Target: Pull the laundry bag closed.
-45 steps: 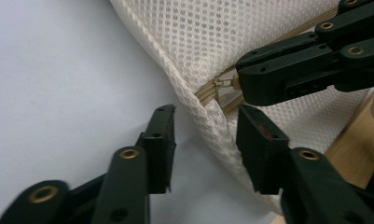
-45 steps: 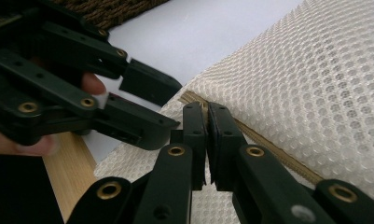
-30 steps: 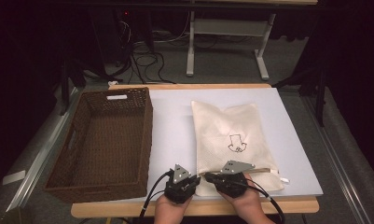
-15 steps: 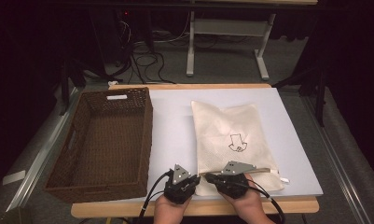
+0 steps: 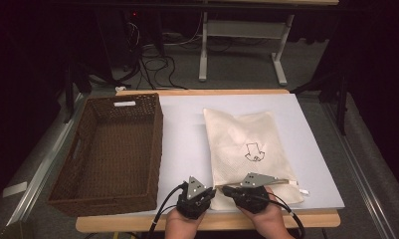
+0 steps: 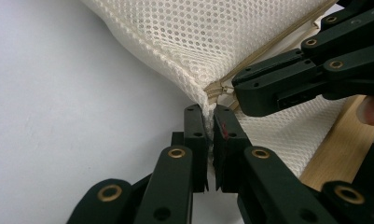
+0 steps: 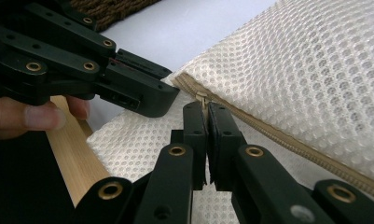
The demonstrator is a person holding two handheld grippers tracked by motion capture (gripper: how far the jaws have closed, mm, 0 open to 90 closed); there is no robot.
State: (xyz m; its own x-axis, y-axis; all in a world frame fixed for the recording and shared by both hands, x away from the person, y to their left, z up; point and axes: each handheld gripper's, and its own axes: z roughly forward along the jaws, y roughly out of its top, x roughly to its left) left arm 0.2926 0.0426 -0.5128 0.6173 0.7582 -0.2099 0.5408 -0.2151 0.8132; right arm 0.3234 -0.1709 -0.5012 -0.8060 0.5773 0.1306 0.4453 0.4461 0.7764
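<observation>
A cream mesh bag [image 5: 249,149] lies flat on the right half of the bench [image 5: 187,129], its zipped edge toward the person, with an empty basket [image 5: 112,149] well apart on the left. Both grippers meet at the bag's near left corner. The left gripper [image 6: 207,122] has its jaws clamped on the mesh at the corner itself, just beside the end of the zip [image 7: 287,140], which looks meant to anchor the fabric so it cannot drag. The right gripper [image 7: 204,116] has its jaws together on the small zip pull [image 7: 201,99], pinching the tab where the zip begins. Held this way, one gripper braces while the other can draw the pull along the edge, so opening the bag is probably the step in hand; the zip appears closed along the length that can be seen.
</observation>
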